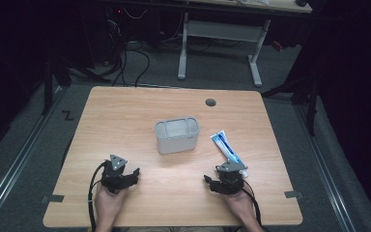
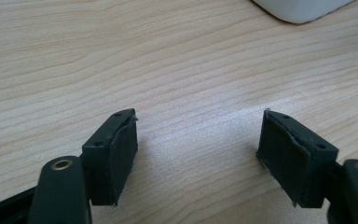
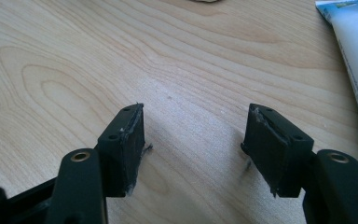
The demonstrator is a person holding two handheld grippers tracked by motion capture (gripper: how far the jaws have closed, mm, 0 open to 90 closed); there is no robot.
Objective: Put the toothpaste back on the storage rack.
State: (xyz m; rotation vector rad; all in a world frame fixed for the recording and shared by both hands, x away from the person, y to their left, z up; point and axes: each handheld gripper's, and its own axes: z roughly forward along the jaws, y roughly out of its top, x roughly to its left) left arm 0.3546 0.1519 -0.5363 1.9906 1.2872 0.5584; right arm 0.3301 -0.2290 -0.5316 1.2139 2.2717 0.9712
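Both grippers parked low on the counter [image 1: 125, 106], jaws spread wide, nothing in them. My right gripper [image 3: 193, 140] sits closest to the toothpaste tube [image 1: 226, 148], at its 1 o'clock; I guess it goes in the grey bin [image 1: 177, 136] mid-counter. Left gripper [image 2: 196, 154] just waits.

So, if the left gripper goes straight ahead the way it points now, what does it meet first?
Probably the grey container. The left gripper, jaws open, has bare table ahead, with the container's white corner at the view's top right, so it may pass beside it.
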